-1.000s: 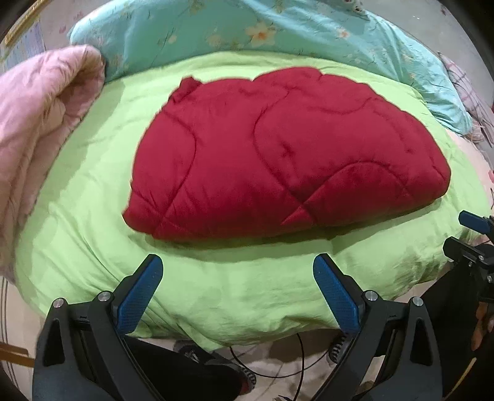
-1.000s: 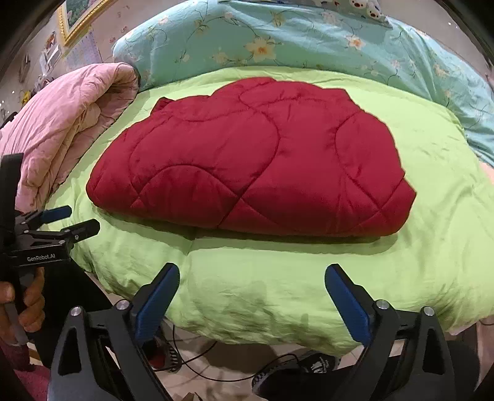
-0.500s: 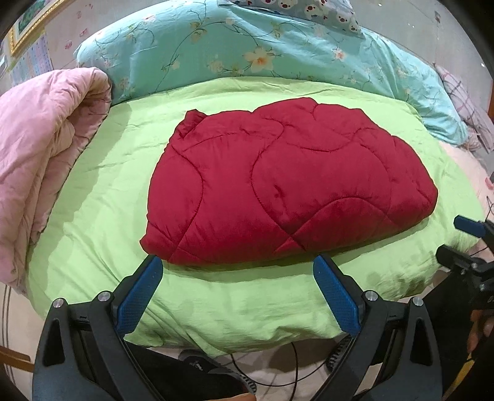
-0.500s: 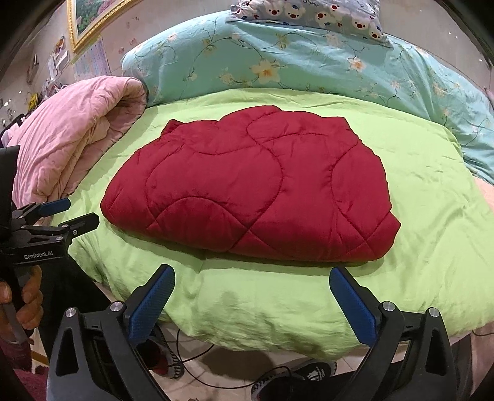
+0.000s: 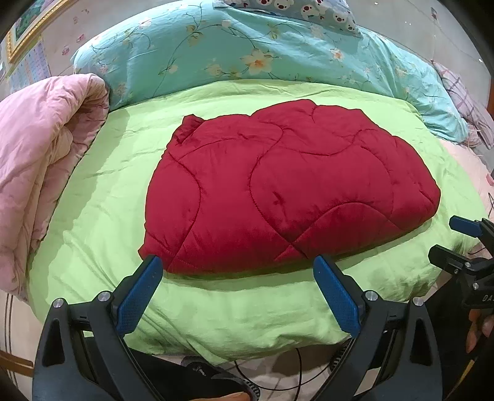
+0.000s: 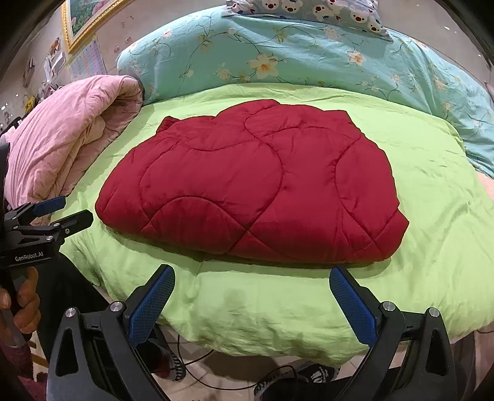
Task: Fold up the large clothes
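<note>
A dark red quilted garment (image 5: 287, 197) (image 6: 253, 188) lies folded in a thick flat bundle in the middle of a lime green duvet (image 5: 102, 191) (image 6: 432, 172). My left gripper (image 5: 236, 260) hangs open in front of the bundle's near edge, over the duvet's front, with nothing between its blue pads. Facing the bundle's near right part, my right gripper (image 6: 251, 270) is open and empty too. Each gripper shows at the edge of the other's view: the right one (image 5: 463, 237) and the left one (image 6: 49, 216), both held by a hand.
A rolled pink quilt (image 5: 40, 160) (image 6: 68, 145) lies along the bed's left side. A turquoise floral duvet (image 5: 247, 46) (image 6: 293, 46) and a bear-print pillow (image 6: 308, 12) lie at the back. Below the bed's front edge are cables and shoes (image 6: 308, 373).
Both grippers have drawn back and tilted up from the bed, so the red bundle looks smaller and more of the pillows shows. The bundle itself has not moved.
</note>
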{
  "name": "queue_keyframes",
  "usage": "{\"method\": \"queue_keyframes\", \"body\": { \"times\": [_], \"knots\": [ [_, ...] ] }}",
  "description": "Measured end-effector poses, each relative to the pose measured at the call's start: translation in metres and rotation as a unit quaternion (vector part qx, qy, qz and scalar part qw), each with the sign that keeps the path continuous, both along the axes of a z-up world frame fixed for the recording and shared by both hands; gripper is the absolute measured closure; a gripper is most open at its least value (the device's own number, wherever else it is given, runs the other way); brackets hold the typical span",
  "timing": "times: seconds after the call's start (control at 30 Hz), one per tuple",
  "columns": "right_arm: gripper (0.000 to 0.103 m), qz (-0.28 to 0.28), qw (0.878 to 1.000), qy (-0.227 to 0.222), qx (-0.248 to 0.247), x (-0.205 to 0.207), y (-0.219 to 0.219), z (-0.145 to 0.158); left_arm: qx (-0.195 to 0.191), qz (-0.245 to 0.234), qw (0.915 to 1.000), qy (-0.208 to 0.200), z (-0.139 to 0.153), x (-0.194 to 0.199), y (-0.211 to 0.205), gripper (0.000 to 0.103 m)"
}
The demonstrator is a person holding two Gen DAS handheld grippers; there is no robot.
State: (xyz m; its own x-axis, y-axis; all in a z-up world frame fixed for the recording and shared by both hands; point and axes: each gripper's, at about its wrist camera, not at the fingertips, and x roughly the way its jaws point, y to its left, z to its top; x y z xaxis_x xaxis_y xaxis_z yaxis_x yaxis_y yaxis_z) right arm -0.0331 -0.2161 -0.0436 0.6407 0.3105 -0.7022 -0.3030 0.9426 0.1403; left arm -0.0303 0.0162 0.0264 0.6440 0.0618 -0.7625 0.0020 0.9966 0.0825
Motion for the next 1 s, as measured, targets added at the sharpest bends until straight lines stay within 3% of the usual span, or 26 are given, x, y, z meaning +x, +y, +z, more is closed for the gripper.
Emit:
{"method": "queue_keyframes", "body": {
  "times": [1.0],
  "knots": [
    [0.002, 0.016, 1.000, -0.003, -0.004, 0.030, 0.010, 0.004, 0.005, -0.004, 0.9999, 0.008, -0.010, 0.026, -0.003, 0.004]
  ]
}}
